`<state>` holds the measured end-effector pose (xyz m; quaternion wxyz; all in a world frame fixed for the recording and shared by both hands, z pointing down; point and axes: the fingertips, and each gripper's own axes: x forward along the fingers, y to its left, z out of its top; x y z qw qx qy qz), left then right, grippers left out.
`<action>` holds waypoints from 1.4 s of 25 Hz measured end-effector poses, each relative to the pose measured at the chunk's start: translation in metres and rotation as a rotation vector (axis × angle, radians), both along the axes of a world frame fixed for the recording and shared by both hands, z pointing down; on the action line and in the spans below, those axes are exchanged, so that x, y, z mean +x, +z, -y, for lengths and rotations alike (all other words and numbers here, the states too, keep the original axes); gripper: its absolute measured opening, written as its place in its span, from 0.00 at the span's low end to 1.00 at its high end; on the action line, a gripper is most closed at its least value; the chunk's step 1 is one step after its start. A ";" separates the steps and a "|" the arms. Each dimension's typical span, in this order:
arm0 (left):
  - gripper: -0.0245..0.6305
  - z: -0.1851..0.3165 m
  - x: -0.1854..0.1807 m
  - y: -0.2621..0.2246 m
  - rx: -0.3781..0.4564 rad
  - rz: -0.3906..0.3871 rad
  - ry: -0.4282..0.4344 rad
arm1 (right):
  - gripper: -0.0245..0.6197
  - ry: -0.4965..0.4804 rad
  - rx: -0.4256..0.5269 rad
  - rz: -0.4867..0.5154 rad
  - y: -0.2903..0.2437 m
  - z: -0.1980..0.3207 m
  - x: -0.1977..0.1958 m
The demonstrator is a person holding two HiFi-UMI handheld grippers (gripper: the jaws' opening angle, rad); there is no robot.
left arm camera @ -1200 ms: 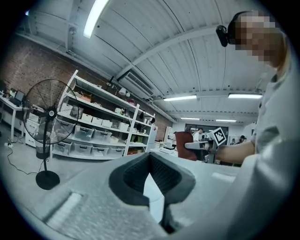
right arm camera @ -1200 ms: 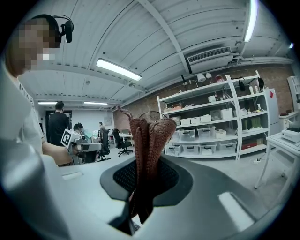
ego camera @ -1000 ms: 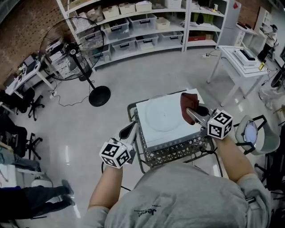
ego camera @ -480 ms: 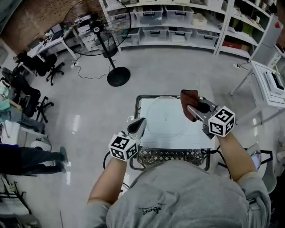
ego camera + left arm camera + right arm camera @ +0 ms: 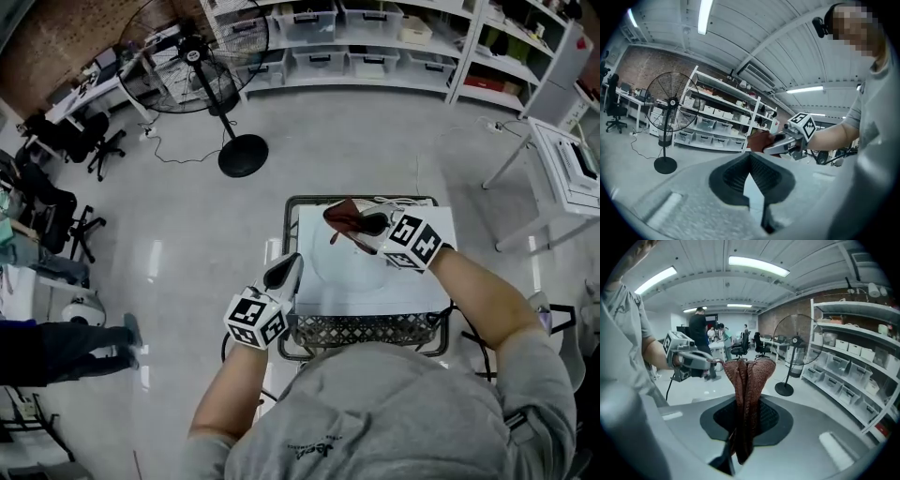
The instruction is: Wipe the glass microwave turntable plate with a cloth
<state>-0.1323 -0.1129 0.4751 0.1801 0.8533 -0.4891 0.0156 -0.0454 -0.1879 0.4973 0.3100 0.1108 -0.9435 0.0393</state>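
Right gripper [image 5: 364, 225]: we are clamping the cloth [image 5: 343, 215] tightly between its jaws. The cloth is bunching into folds and sticking out past the tips.
Left gripper [image 5: 286, 269]: we are holding it with its jaws pressed together on nothing, just beside the near left corner of the wire cart [image 5: 366, 330].
Glass turntable plate [image 5: 345, 274]: it is lying flat on the white top [image 5: 417, 286] of the cart, showing only as a faint circle.
Cloth over plate: the cloth is hanging over the far part of the plate. We are not able to tell whether it is touching the glass.
Done so far: we are judging the pick-up finished, since the cloth is gripped and brought to the plate.
Left to do: we are judging the wiping itself barely begun, if at all; the strokes across the whole glass are waiting.
Steadying: the left gripper is sitting near, apart from the plate.
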 end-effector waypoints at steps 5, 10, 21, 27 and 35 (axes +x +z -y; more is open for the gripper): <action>0.04 -0.005 -0.019 0.012 -0.007 -0.002 0.021 | 0.14 -0.123 0.005 -0.204 0.057 -0.009 -0.043; 0.04 -0.011 -0.043 0.022 -0.014 -0.021 -0.016 | 0.14 -0.180 0.030 -0.287 0.082 -0.011 -0.065; 0.04 -0.024 -0.063 0.030 -0.031 -0.039 -0.066 | 0.14 -0.118 0.013 -0.308 0.090 0.018 -0.070; 0.04 -0.023 -0.058 0.027 -0.028 -0.042 -0.061 | 0.14 -0.067 0.018 -0.309 0.088 0.038 -0.059; 0.04 -0.018 -0.034 0.033 -0.020 0.077 0.006 | 0.14 -0.019 0.041 -0.341 0.087 0.056 -0.031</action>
